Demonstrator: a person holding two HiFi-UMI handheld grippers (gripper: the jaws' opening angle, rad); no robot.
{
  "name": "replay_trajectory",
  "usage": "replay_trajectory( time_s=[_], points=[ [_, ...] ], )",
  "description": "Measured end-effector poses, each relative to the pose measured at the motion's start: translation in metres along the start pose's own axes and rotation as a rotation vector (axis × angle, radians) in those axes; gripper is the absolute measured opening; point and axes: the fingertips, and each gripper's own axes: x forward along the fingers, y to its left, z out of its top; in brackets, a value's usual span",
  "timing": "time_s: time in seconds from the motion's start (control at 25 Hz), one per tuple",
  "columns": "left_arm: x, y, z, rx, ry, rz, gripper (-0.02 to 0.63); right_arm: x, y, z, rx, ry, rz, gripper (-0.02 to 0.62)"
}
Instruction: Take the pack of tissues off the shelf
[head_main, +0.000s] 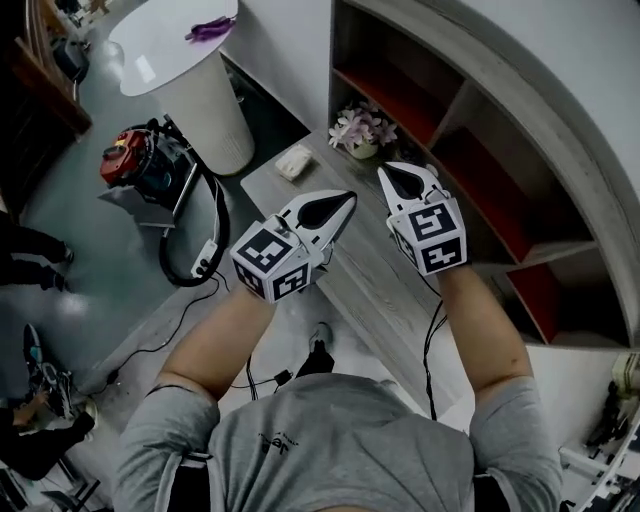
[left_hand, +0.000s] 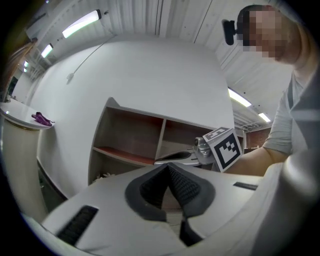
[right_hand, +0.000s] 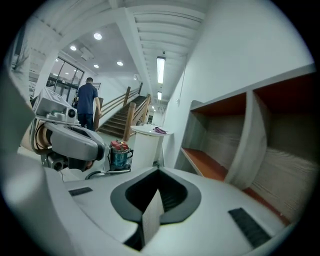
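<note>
Both clenched empty, left hand-held gripper (head_main: 349, 198), right hand-held gripper (head_main: 384, 173), tissue pack (head_main: 294, 161) lying crosswise on ledge (head_main: 380, 290)

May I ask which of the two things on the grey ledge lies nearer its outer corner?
The small pale pack, lying flat near the corner on the vacuum cleaner's side; the flower pot stands further in, against the shelf.

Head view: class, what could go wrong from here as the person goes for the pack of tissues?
1. The flower pot stands close beside the pack of tissues; a reaching claw may knock it over.
2. The left claw and right claw are both shut; unopened, they would likely shove the pack off the end of the ledge.
</note>
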Motion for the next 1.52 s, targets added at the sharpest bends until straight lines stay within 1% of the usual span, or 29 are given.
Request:
replay_trajectory(
  time_s=[0.2,0.44,0.56,0.72,0.96,1.16,1.32,1.52],
  points=[
    [0.021,-0.081,0.006,0.012,0.015,-0.078,0.012,-0.087,-0.003,-0.021,0.028,-0.010,-0.035,0.012],
    [0.045,-0.184,-0.003,0.015,0.063,-0.197,0.012,-0.191,-0.004,-0.063,0.051,0.035,-0.077,0.012],
    [0.060,-0.237,-0.011,0.019,0.095,-0.271,0.012,-0.244,-0.011,-0.087,0.072,0.056,-0.125,0.012],
    [0.079,-0.308,-0.020,0.046,0.134,-0.366,0.012,-0.319,-0.023,-0.112,0.124,0.057,-0.187,0.012],
    [0.102,-0.402,-0.018,0.064,0.140,-0.502,0.012,-0.419,-0.039,-0.131,0.178,0.038,-0.273,0.012],
    [0.114,-0.453,-0.004,0.068,0.116,-0.580,0.012,-0.487,-0.051,-0.134,0.213,0.006,-0.348,0.012],
    [0.122,-0.475,0.016,0.066,0.090,-0.638,0.012,-0.528,-0.059,-0.126,0.229,-0.033,-0.413,0.012],
    [0.129,-0.494,0.042,0.100,0.057,-0.697,0.012,-0.570,-0.070,-0.108,0.236,-0.080,-0.501,0.012]
  ],
)
